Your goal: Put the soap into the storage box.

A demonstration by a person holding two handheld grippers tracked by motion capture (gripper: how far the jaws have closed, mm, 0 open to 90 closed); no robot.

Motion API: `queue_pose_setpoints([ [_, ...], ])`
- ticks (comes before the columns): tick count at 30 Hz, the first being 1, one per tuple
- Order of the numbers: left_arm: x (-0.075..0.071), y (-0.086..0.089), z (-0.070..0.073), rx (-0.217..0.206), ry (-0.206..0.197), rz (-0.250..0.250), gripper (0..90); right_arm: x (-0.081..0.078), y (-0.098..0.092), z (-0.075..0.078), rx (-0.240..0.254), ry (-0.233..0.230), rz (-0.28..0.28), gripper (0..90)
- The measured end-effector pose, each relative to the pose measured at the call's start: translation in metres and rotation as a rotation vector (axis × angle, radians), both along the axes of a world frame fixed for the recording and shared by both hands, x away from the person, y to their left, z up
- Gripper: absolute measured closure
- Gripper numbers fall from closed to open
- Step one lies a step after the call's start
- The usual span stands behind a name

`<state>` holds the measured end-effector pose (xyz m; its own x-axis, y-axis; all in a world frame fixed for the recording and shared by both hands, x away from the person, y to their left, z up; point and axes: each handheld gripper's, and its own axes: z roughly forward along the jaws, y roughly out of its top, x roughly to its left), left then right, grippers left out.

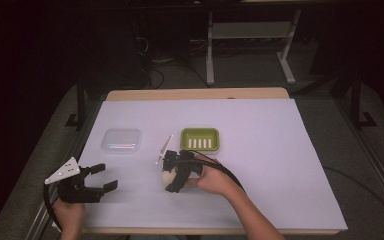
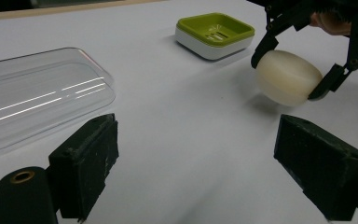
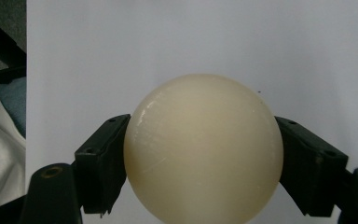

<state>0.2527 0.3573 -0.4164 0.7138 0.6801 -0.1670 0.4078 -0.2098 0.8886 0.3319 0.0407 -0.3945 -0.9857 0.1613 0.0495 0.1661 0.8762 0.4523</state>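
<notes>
Item: cream soap bar (image 3: 203, 149), centre frame, clenched between your right gripper (image 1: 178, 175) fingers just above the worktop (image 1: 280, 160); left gripper (image 1: 87, 186) fingers released, lower left; keep the squeeze even and carry it level toward the green soap dish (image 1: 200, 139).

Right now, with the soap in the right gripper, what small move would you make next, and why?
Probably carry the cream soap, clamped in the right gripper, toward the green soap dish: the dish sits open just beyond it, while the left gripper waits open.
</notes>
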Motion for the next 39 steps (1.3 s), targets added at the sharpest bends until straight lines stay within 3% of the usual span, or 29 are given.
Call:
queue_pose_setpoints([
  [17,0.000,-0.001,0.000,-0.003,-0.001,-0.003,13.1,0.029,-0.024,0.026,0.033,-0.023,-0.070,22.9],
  [39,0.000,-0.001,0.000,-0.004,0.000,-0.001,13.1,0.062,-0.041,0.039,0.029,-0.023,-0.131,22.9],
])
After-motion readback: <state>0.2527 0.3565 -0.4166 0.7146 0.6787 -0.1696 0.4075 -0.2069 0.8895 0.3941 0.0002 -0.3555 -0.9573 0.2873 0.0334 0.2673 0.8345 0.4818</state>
